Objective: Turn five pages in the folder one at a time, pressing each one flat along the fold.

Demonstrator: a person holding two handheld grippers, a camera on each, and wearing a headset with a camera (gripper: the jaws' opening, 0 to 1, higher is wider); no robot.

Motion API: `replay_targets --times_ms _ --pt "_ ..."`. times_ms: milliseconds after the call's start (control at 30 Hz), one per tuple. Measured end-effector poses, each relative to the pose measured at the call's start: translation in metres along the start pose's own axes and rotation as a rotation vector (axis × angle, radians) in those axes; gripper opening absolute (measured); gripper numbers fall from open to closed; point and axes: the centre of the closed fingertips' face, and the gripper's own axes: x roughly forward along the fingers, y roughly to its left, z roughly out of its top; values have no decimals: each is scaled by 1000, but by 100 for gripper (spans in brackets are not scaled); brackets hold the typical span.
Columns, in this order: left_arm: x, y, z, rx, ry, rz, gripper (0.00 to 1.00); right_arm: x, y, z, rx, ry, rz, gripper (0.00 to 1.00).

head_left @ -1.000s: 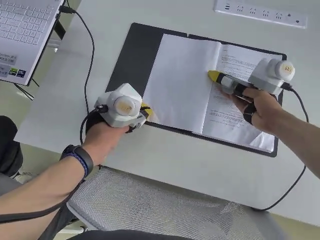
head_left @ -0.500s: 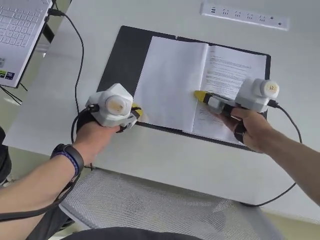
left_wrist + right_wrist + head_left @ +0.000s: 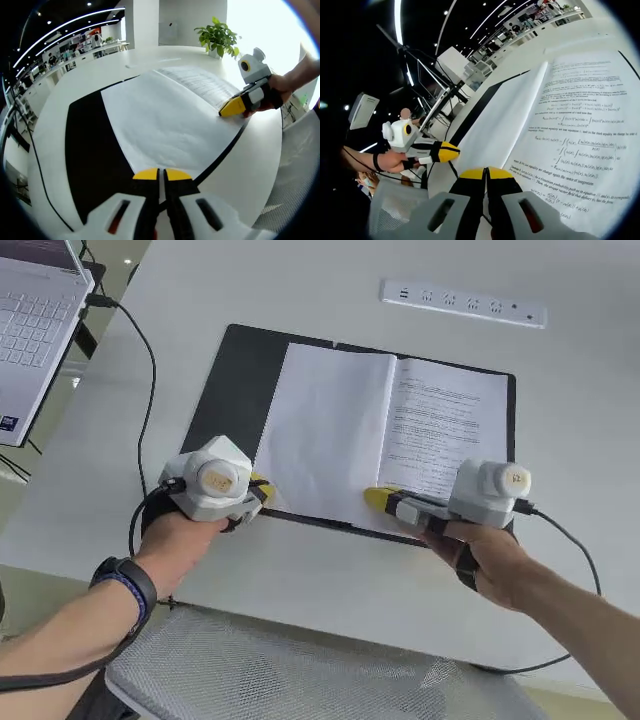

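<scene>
Inspection of the work: the folder [image 3: 232, 390] lies open on the counter [image 3: 560, 380], close in front of the person.

- **Left tool** [image 3: 262, 486]: the jaws are closed together on nothing. It sits at the near left corner of the turned page [image 3: 320, 430], apparently to pin that blank sheet down.
- **Right tool** [image 3: 376, 498]: the jaws are likewise closed and empty. Its yellow tips lie on the fold [image 3: 388, 420] at the folder's near edge, beside the printed page [image 3: 450, 420]. This is judged to be a pressing stroke at its end.

Against the earlier frames, the right tool has travelled down the fold from its far portion to the near edge. The left tool keeps its corner. The camera has also shifted.
</scene>
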Motion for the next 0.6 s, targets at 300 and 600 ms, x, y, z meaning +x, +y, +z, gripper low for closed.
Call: replay_targets --times_ms 300,600 --pt "-1 -3 1 1 -5 -4 3 -5 -2 -15 26 0 -9 0" --pt "-2 1 1 -40 -16 -3 1 -7 -3 -23 41 -4 -46 0"
